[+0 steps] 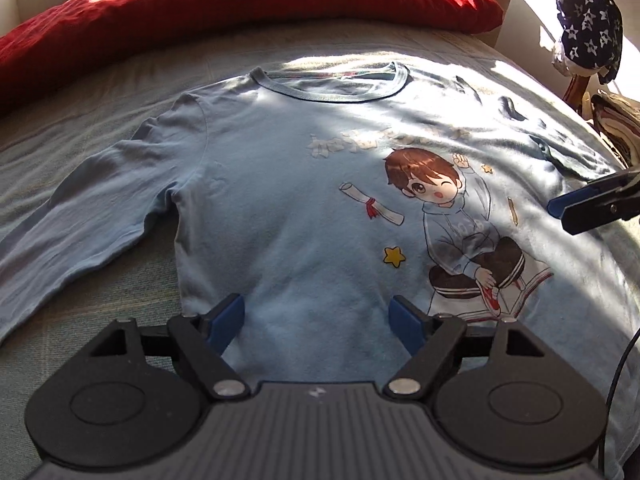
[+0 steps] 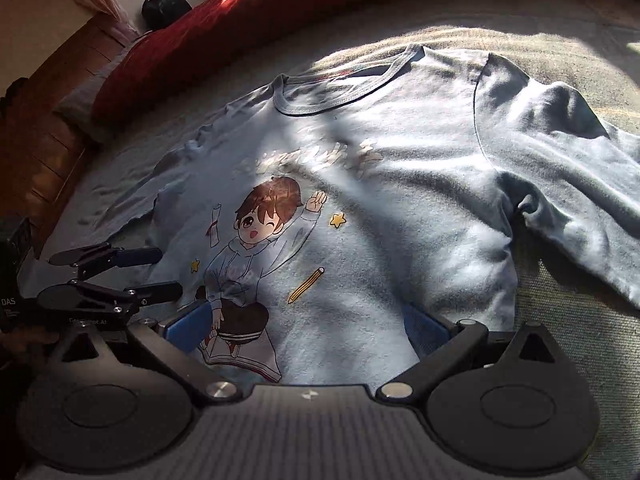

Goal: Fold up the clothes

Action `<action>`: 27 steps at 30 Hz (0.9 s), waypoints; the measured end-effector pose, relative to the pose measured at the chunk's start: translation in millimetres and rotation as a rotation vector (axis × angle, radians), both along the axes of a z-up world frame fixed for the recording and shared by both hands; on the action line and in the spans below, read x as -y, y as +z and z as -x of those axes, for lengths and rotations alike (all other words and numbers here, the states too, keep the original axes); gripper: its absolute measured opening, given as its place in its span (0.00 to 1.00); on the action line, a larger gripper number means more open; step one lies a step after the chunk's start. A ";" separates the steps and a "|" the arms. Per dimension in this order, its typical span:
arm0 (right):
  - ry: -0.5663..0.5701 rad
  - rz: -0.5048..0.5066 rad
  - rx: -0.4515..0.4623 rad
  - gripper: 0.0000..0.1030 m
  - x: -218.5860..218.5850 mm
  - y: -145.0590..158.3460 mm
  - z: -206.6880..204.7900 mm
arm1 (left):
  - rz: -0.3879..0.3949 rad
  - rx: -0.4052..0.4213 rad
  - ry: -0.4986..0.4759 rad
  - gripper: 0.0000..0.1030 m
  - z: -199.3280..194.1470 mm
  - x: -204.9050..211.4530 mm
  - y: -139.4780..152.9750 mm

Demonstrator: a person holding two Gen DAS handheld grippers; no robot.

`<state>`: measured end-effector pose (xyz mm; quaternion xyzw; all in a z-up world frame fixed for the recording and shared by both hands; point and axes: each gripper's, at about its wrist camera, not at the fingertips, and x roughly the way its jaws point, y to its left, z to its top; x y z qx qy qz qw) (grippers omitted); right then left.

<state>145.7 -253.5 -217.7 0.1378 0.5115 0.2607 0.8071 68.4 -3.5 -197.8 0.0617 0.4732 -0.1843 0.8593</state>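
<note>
A light blue long-sleeved shirt (image 1: pixel 288 184) lay spread flat, front up, across the middle of both frames on a grey-green bed cover (image 1: pixel 120 92). Its collar (image 1: pixel 332 84) pointed toward the top of the frame, and a cartoon print (image 1: pixel 452 224) of a brown-haired child sat right of centre in the left wrist view and left of centre in the right wrist view. One sleeve (image 1: pixel 80 216) ran out to the left edge of the left wrist view; the other sleeve (image 2: pixel 580 184) reached the right edge of the right wrist view, crumpled near the shoulder.

The left gripper (image 1: pixel 318 320) stood at the bottom centre of its own view, its blue pads wide apart over the lower part of the shirt with nothing pinched between them. In the right wrist view it showed at the lower left, again spread. The right gripper (image 2: pixel 304 324) sat at the bottom centre of its view, jaws likewise wide, straddling the shirt's lower edge without clamping it.

A red pillow (image 1: pixel 248 4) filled the top of the frames behind the collar. A dark star-patterned cloth (image 1: pixel 590 24) hung at the upper right of the left wrist view, in strong sunlight
</note>
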 end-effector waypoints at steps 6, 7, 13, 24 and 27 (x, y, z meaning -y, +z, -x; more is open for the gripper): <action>-0.100 -0.007 -0.044 1.00 35.5 17.1 46.7 | 0.001 0.030 0.022 0.77 44.7 -28.6 34.1; -0.095 -0.031 -0.035 1.00 34.9 21.8 55.8 | 0.028 0.053 -0.005 0.79 54.2 -26.2 41.0; -0.026 -0.087 0.011 1.00 -1.7 24.2 109.5 | 0.047 0.074 -0.055 0.81 93.4 1.2 30.5; -0.087 0.194 0.202 1.00 -34.2 -13.8 201.4 | 0.056 0.081 0.021 0.85 193.2 -22.8 -0.3; -0.092 0.225 0.240 1.00 -39.3 -17.8 206.1 | 0.065 0.066 0.031 0.85 207.4 -27.9 1.4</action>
